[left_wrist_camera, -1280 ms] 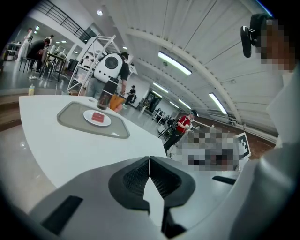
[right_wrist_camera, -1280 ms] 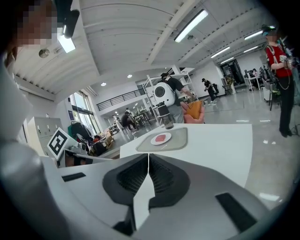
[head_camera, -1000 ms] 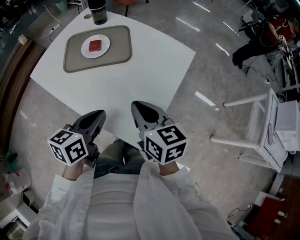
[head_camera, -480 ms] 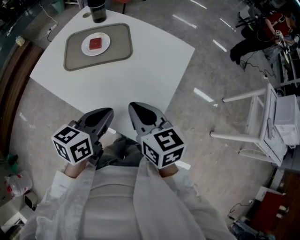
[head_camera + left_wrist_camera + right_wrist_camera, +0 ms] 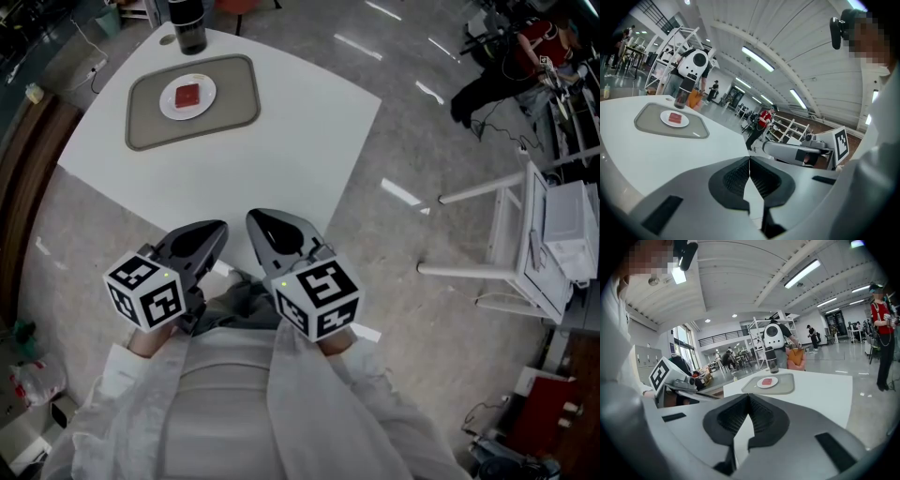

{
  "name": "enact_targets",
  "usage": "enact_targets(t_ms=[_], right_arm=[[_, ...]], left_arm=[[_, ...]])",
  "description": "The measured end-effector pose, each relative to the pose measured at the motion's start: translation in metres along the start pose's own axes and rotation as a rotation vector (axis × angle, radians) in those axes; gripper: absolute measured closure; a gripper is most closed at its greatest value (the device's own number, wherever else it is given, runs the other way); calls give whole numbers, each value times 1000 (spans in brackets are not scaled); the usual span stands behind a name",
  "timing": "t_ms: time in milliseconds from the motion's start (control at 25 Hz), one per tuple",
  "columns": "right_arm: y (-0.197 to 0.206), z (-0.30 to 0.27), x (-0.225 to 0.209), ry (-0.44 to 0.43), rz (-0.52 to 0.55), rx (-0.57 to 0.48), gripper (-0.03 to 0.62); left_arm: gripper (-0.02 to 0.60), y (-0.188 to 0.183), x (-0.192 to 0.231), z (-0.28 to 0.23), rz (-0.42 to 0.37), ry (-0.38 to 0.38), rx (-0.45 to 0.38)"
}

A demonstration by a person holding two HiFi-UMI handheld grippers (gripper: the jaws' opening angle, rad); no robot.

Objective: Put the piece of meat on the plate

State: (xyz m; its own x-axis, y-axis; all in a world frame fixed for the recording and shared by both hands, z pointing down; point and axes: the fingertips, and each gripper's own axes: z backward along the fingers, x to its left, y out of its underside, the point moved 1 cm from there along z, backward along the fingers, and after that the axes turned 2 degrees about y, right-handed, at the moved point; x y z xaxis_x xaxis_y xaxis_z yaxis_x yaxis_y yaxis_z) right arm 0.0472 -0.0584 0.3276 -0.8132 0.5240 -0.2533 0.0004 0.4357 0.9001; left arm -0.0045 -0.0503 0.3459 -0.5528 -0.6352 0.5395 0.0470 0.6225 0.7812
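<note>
A glossy grey polished floor [image 5: 422, 131] spreads around the white square-topped surface [image 5: 281, 141] ahead of the left tool [image 5: 217, 229] and right tool [image 5: 256, 217]. White metal frames [image 5: 520, 202] stand off to the right tool's right. Overhead, long strip lights [image 5: 757, 58] line the white ribbed ceiling [image 5: 797, 51]. Tall white shelving racks [image 5: 670, 42] stand far beyond.

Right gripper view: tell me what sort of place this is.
Probably a big open robotics lab or workshop hall: a white round-headed robot, white metal shelving racks, and long ceiling strip lights.
</note>
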Motion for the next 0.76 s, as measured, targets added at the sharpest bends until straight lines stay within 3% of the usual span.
enact_targets(t_ms=[280, 760], right_arm=[[-1, 2, 1, 7, 12, 4, 579], [1, -1, 5, 3, 27, -1, 579]], left_arm=[[571, -2, -5, 5, 12, 31, -33], [571, -6, 2, 8, 13, 16, -55]])
